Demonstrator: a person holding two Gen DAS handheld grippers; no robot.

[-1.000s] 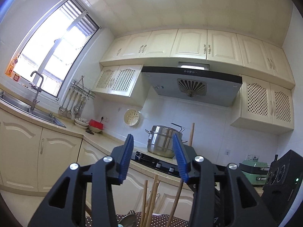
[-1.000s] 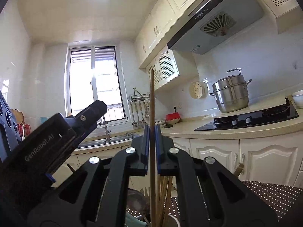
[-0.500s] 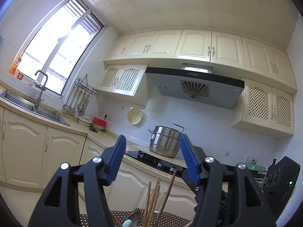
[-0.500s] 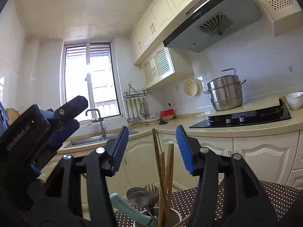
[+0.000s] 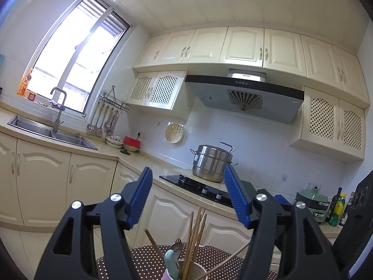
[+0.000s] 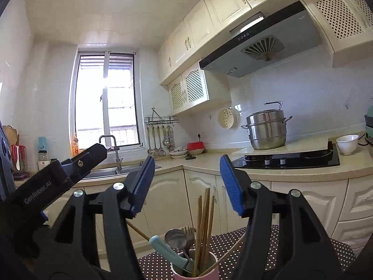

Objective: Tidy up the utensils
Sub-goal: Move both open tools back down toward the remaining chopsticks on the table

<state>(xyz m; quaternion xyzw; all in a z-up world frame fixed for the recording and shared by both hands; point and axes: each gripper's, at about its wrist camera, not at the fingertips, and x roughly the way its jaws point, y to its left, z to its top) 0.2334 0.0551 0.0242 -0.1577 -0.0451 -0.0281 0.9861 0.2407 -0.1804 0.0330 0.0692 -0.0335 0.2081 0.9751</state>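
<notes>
A pink cup [image 6: 213, 272] stands on a brown polka-dot cloth [image 6: 256, 245], low in both wrist views. It holds several wooden chopsticks [image 6: 205, 221], a metal spoon [image 6: 174, 235], a fork [image 6: 189, 230] and a teal-handled utensil [image 6: 166, 252]. My right gripper [image 6: 187, 158] hovers above and behind the cup, its jaws opening with nothing between the blue pads. My left gripper [image 5: 187, 170] also hangs over the cup [image 5: 197, 271], its jaws opening too and empty. The chopsticks [image 5: 194, 233] rise below its pads without touching them.
A cream kitchen counter runs along the back with a sink [image 5: 46, 130], a black hob [image 6: 291, 158] and a steel steamer pot [image 6: 267, 128]. A white bowl [image 6: 347, 143] sits by the hob. Ladles hang on a wall rack [image 6: 160, 137].
The right gripper was shut on one upright chopstick and has let it go; the chopstick now stands in the cup. Both grippers have opened wider and risen away from the cup.
</notes>
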